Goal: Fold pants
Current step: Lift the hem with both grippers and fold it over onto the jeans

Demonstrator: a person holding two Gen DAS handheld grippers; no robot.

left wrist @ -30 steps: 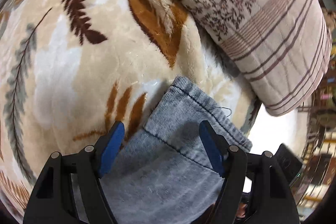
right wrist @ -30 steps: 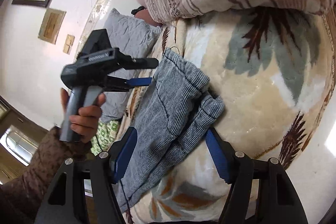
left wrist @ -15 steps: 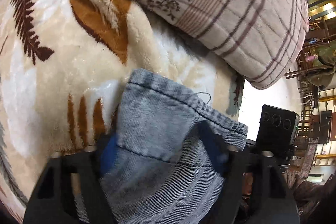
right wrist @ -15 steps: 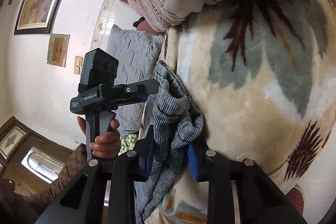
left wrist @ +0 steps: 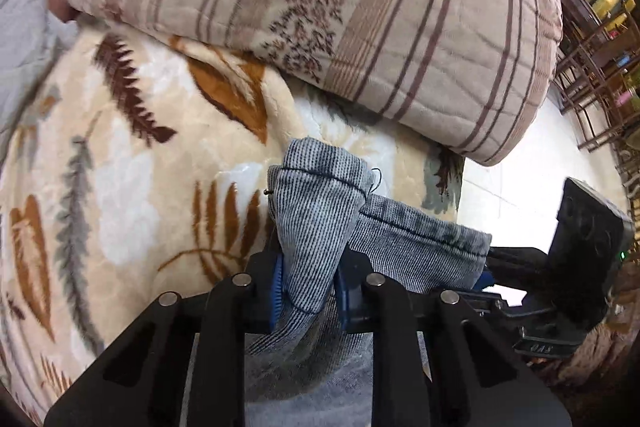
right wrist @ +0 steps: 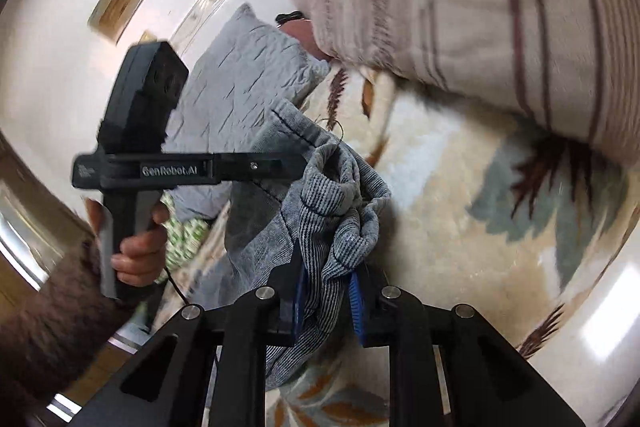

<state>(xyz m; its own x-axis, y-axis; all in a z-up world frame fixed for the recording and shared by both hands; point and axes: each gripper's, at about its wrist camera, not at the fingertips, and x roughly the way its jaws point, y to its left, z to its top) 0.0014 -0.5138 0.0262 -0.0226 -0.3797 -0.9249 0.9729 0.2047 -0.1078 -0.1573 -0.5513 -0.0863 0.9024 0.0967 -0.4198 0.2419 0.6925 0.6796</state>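
Left jaws: closing on a bunched hem of the pants; the blue pads of the left gripper press the grey ribbed cloth from both sides.
Right jaws: closing on a second gathered hem; the right gripper has cloth pinched between its blue pads.
Far left, right wrist view: a hand in a brown fuzzy sleeve holds the handle of the left tool, whose finger reaches across to the cloth.
Left of centre: a grey quilted pillow lies behind the pants.
Centre: the pants hang from both grips, with the hem ends raised off the blanket and the rest trailing down out of view below the tools.
Blanket: cream plush with brown and grey leaf print; it serves as the folding surface.
Right: a striped floral quilt is piled at the far edge of the blanket, near the lifted hems but apart from them.
Far right, left wrist view: the body of the right tool sits just beside the second hem.
Done so far: both leg ends appear secured, one in each gripper.
Not visible: the waistband and the lie of the legs; whether the legs are already laid one over the other cannot be told.
Remaining, as judged: carry the hems over toward the waist, lay them down square, release, then make any further fold. The task looks to be at an early stage.
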